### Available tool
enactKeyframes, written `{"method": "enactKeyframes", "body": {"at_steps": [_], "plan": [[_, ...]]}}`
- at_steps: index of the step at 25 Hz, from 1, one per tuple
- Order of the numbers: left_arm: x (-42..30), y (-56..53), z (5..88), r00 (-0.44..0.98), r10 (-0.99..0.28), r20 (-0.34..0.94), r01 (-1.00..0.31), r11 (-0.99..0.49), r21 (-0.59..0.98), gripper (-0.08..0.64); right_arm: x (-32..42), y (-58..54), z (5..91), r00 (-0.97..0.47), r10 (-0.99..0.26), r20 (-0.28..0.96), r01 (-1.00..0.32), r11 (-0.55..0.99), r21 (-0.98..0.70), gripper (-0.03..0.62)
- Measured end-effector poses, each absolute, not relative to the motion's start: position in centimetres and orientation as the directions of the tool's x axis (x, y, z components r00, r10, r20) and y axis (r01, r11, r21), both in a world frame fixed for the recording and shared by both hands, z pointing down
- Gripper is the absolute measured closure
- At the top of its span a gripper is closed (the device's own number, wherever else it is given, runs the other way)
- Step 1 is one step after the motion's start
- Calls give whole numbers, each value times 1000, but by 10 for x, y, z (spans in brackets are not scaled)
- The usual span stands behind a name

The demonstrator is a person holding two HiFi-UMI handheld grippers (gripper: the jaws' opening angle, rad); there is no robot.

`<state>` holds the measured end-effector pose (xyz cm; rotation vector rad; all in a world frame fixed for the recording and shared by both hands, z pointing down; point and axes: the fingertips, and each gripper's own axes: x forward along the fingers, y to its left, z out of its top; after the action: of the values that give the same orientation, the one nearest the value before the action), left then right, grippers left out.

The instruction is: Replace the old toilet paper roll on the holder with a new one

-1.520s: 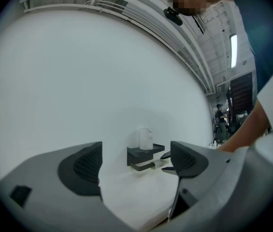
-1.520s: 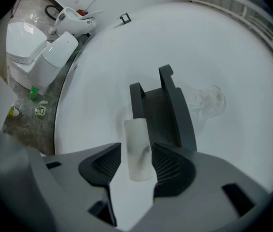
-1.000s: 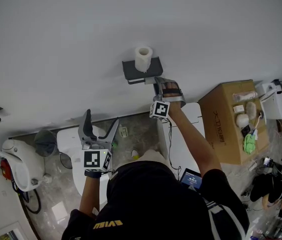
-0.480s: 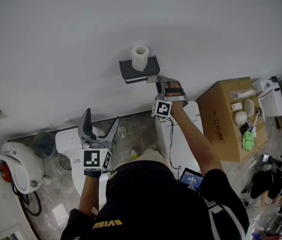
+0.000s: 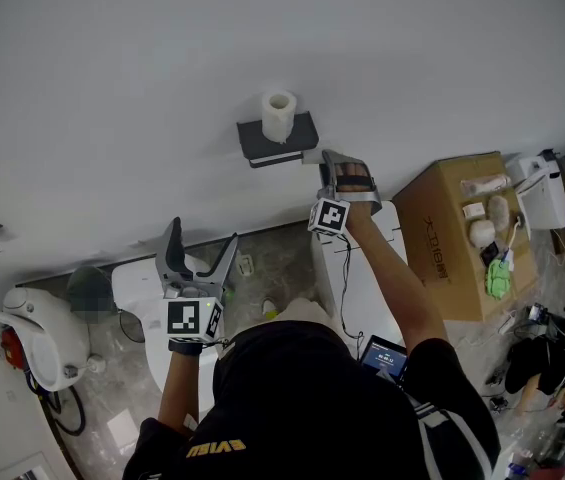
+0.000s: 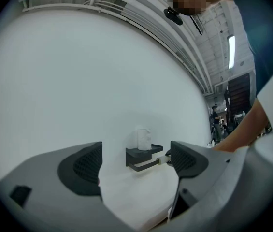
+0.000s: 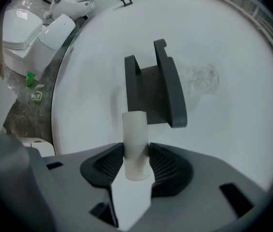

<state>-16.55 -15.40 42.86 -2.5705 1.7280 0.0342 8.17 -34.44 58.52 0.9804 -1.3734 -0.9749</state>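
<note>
**Right claw (image 5: 334,160) off the holder, old tube in its grip**

Since a second ago the right claw has slid rightward along the wall, away from the holder (image 5: 274,143). It sat hard against the bar's end; now a small gap shows. Left claw has not stirred.

Nearest: left claw (image 5: 204,236), low on the person's left, above the toilet (image 5: 137,283). Jaws wide apart, nothing between them. Its own view shows only wall and holder far ahead.

Further out: right claw at full reach, just beside the holder's right end. Jaws pinched on the tube (image 7: 135,141), a pale bare core held by its near end. Its long axis runs straight out of the jaws toward the bar's open end.

At the wall: holder, a dark shelf over a bar. New roll (image 5: 279,116) stands upright on the shelf, hole up.

Reading:
- Old core looks free of the bar; new roll not yet mounted.
- In the head view the new roll lies up and left of the right claw, near it, and well apart from the left claw.
- Right claw is nearer but full; left claw is free.
- Roll's axis is upright and the bar's is level along the wall, open to the right. The roll would likely need tipping level and feeding on from that side.
- Risk: nudging the roll off the shelf.
</note>
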Motion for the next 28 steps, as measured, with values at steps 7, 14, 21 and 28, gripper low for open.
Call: {"method": "enactKeyframes", "body": {"at_steps": [7, 14, 21, 28], "plan": [[-166, -155, 429, 381, -924, -42, -925, -380, -22, 110, 100, -346, 585, 24, -950, 313, -31, 312, 950, 425], [-163, -156, 430, 384, -922, -43, -923, -383, -25, 110, 108, -335, 575, 30, -946, 323, -154, 315, 937, 425], [-164, -157, 430, 370, -928, -36, -929, -369, -25, 110, 124, -318, 552, -33, -930, 367, -556, 322, 766, 425], [-158, -163, 435, 377, -926, -24, -926, -377, -20, 110, 125, -303, 481, -150, -955, 257, -790, 272, 549, 425]]}}
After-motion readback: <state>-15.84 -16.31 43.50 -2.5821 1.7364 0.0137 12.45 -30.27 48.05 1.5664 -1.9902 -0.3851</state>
